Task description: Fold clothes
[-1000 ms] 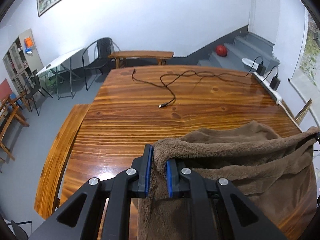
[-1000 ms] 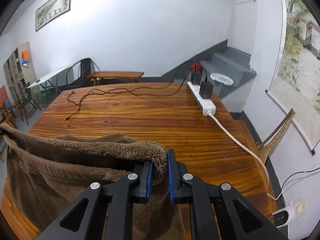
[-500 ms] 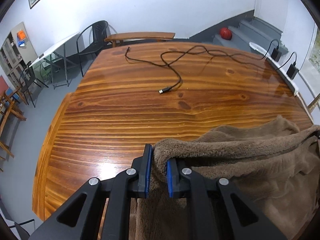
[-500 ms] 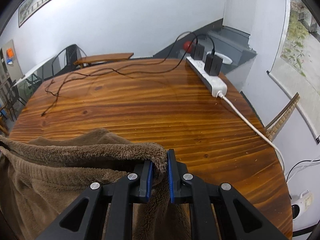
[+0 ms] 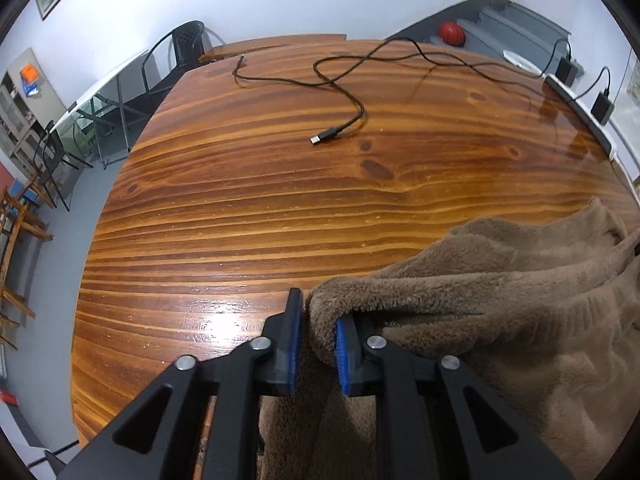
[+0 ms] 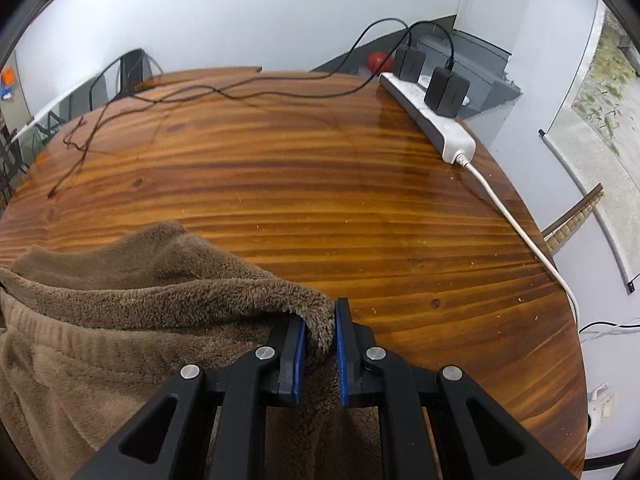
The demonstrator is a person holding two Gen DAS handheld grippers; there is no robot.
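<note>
While its far part rests on the worktop (image 5: 280, 200), the brown fleece garment (image 5: 500, 320) stretches sideways between the left gripper (image 5: 316, 344) and right gripper (image 6: 320, 344), each clamping one top corner.

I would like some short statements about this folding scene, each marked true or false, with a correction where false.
1. Both the left gripper and the right gripper pinch an edge of the brown fleece garment. True.
2. The white power strip has no plugs in it. False: two black adapters sit in it.
3. A thin black USB cable lies loose on the glossy wooden table. True.
4. The garment covers the cable's plug end. False: the plug lies on bare wood, apart from the garment.
5. A red ball sits on the table. False: it rests on grey steps beyond the table.
</note>
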